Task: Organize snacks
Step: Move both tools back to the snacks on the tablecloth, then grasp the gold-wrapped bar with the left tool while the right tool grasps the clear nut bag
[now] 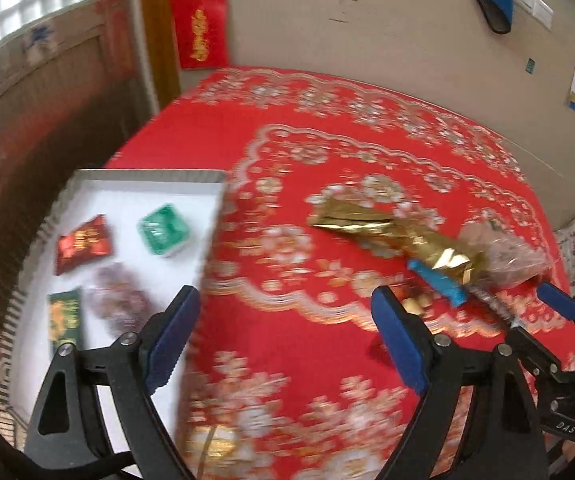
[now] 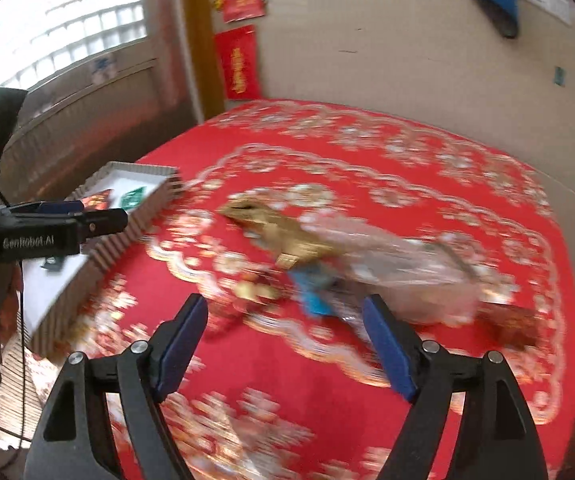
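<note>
A white tray (image 1: 159,184) with a ribbed rim sits at the table's left edge; it also shows in the right wrist view (image 2: 135,232). It holds a red packet (image 1: 83,242), a green cup (image 1: 163,230), a green packet (image 1: 65,320) and a clear bag of dark snacks (image 1: 121,298). On the red cloth lie a gold wrapper (image 1: 391,232), a blue packet (image 1: 437,280), a clear plastic bag (image 1: 503,256) and small gold candies (image 1: 413,304). My left gripper (image 1: 285,340) is open and empty by the tray's right edge. My right gripper (image 2: 285,344) is open and empty, short of the blue packet (image 2: 313,284).
The table wears a red floral cloth (image 1: 327,140). A brown-red snack (image 2: 515,324) lies at the right. The right gripper shows at the left view's right edge (image 1: 559,308). The left gripper's body (image 2: 47,228) hangs over the tray. Walls stand behind.
</note>
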Motion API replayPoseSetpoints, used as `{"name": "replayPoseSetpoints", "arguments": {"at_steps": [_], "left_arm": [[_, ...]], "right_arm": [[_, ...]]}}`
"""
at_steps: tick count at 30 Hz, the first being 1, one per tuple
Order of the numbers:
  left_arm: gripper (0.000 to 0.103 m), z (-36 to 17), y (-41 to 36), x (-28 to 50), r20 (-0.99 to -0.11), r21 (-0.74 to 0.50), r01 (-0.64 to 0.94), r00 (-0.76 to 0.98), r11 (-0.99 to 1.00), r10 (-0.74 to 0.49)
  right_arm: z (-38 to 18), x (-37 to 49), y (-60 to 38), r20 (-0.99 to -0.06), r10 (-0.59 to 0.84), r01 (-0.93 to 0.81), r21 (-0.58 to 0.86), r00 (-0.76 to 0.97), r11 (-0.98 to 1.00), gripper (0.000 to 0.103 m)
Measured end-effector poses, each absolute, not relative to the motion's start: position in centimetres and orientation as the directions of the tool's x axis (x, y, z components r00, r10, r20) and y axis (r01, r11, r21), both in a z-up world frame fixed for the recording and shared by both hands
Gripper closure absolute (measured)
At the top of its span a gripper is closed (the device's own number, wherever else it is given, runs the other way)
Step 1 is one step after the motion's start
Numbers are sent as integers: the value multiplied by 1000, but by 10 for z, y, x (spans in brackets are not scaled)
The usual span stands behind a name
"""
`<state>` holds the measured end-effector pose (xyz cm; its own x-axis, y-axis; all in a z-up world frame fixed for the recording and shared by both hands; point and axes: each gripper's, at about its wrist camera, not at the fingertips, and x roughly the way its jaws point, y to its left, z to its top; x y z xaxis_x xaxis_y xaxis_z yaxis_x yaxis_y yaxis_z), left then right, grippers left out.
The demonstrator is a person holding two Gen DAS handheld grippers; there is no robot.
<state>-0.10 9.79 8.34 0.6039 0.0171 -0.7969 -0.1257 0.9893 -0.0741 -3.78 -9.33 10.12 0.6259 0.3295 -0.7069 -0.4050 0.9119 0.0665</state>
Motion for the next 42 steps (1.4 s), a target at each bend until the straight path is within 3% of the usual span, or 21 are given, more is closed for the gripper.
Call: {"name": "replayPoseSetpoints", "arguments": {"at_steps": [17, 42], "left_arm": [[16, 62, 18, 64, -826, -50, -131, 563, 990, 33], [16, 30, 18, 116, -866, -98, -166, 500, 981, -2]], "right_arm": [[93, -12, -157, -709, 308, -461, -27, 634, 887, 21], [66, 39, -131, -774, 359, -597, -31, 522, 802, 17]]}}
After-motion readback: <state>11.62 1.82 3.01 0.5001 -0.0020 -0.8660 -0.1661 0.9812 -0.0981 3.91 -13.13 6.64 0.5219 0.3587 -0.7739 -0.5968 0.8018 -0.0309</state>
